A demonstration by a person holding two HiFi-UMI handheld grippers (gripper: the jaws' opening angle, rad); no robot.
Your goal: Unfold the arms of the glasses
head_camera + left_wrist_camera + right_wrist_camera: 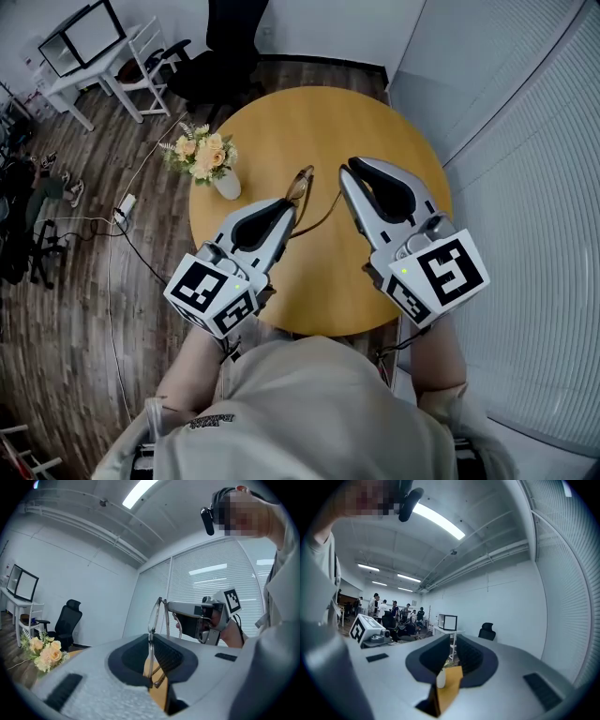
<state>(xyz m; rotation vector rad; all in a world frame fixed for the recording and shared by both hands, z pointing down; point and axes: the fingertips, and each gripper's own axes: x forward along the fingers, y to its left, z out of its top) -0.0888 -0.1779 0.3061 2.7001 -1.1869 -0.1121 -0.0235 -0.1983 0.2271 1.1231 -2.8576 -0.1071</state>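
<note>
The left gripper (151,638) has its jaws clenched on the glasses (152,618). The thin frame stands on edge in the narrow slot between the pads and rises clear above the jaw tips, with the lens rim upright just past them. Below the tips, a bit of the frame hangs down in the gap over the tabletop. In the head view, one arm of the glasses (323,216) swings out from this grip in a curve towards the other gripper. Its end lies just beside that gripper's tips, and whether it touches them cannot be told.

The right gripper (452,645) has its jaws released, a narrow gap apart, with nothing between the pads. Through the gap only the wooden tabletop and a white vase (440,678) show, well beyond the tips. From the left gripper's own view, the right gripper reaches in from the right, level, with its tips just beyond the lens rim.

Both grippers are held over the near half of the round wooden table (309,122). Ahead of the left jaws and off to their left, the vase carries a bunch of pale flowers (201,155) near the table's edge. Well beyond the table stand a black office chair (221,47) and a white desk with a monitor (82,37).
</note>
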